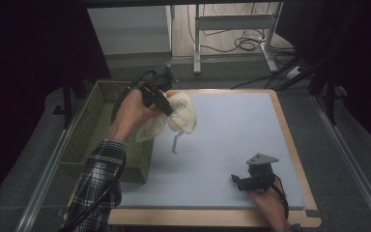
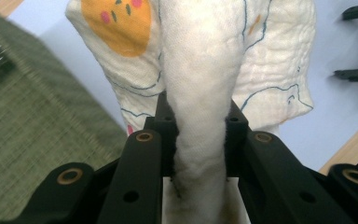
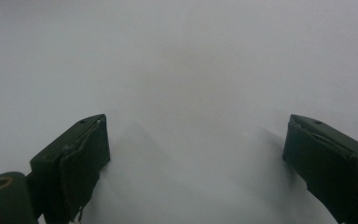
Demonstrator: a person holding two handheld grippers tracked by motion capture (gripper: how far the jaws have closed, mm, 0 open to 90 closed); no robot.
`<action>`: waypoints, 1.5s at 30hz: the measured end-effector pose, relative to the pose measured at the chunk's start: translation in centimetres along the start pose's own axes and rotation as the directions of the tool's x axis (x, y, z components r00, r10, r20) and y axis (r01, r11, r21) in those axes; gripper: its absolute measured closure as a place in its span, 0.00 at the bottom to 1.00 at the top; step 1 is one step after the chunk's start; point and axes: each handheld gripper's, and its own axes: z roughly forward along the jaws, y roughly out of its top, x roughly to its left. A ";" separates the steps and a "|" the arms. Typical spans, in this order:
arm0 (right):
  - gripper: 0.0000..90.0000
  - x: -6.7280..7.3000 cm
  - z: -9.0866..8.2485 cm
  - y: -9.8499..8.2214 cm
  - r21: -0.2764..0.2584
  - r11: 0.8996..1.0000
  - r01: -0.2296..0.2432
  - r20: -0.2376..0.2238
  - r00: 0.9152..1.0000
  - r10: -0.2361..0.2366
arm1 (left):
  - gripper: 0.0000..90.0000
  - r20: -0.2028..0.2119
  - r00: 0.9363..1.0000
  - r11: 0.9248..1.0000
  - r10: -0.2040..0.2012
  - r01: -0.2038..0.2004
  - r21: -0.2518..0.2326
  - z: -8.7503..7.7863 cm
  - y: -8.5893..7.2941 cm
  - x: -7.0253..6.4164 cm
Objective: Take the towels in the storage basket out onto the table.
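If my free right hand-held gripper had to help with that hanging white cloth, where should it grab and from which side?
Probably the lower hanging edge of the cloth, approached from the open mat side at its right. The left hand-held gripper already pinches the bunched top, and the basket crowds the left. The right hand-held gripper sits open.

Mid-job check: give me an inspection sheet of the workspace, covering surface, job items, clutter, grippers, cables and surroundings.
Surface: pale blue mat on a wood-edged table.
Job's things: white cloth with an orange print, bunched and hanging above the mat's far left corner; green woven basket beside the table's left edge.
Clutter: nothing seen.
Grippers: left gripper shut on the cloth; right gripper open, low over bare mat near the front right.
Cables: one trails from each gripper; more lie on the floor beyond the table.
Surroundings: dark room, metal desk legs behind.
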 end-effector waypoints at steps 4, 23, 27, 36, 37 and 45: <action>0.08 0.0 0.0 0.0 0.001 1.000 -0.001 -0.001 1.000 0.001 | 0.83 0.021 1.000 1.000 0.009 -0.009 -0.009 1.3 1.2 -1.0; 0.08 0.0 0.0 0.0 -0.002 1.000 -0.004 -0.005 1.000 0.004 | 0.83 0.118 0.992 0.997 0.051 -0.044 -0.063 11.0 5.7 -6.2; 0.08 0.0 0.0 0.0 -0.003 1.000 -0.004 -0.005 1.000 0.004 | 0.83 0.124 0.991 0.996 0.044 -0.034 -0.083 13.6 5.8 -6.6; 0.08 0.0 0.0 0.0 -0.002 1.000 -0.004 -0.006 1.000 0.004 | 0.80 0.128 0.991 0.985 0.028 -0.006 -0.172 17.8 4.8 -6.7; 0.08 0.0 0.0 0.0 -0.002 1.000 -0.005 -0.006 1.000 0.005 | 0.79 0.126 0.992 0.982 0.022 0.002 -0.187 18.2 4.7 -6.8; 0.08 0.0 0.0 0.0 -0.002 1.000 -0.004 -0.003 1.000 0.004 | 0.35 0.114 0.992 0.945 0.061 -0.021 -0.327 19.8 2.7 -6.8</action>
